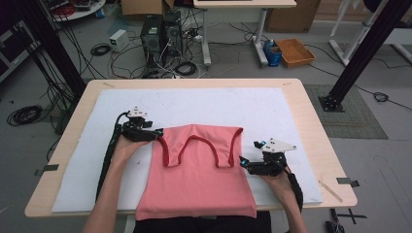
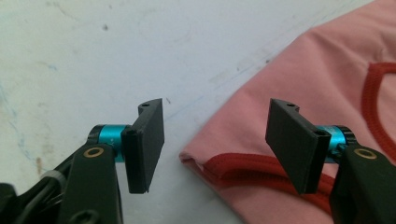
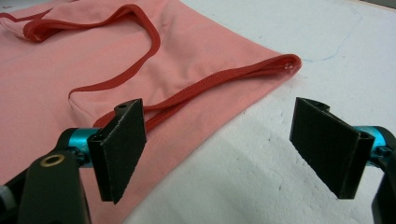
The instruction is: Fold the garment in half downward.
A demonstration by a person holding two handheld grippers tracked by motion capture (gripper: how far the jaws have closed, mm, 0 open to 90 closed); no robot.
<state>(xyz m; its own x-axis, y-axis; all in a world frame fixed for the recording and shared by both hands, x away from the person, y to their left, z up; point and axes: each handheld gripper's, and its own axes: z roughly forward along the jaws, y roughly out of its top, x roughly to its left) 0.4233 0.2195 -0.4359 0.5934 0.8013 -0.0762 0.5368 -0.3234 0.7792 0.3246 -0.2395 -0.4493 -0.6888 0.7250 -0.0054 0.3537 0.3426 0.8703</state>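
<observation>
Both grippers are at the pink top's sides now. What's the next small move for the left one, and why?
Probably ease the left gripper forward and close on the pink top at its red-trimmed corner. In the left gripper view that corner lies between the open jaws, not yet pinched. The right gripper also stands open at the opposite edge.

A lab is indicated by computer towers (image 1: 162, 30), tangled cables (image 1: 170, 65) and cardboard boxes (image 1: 145, 7) seen beyond the table (image 1: 311, 126).
</observation>
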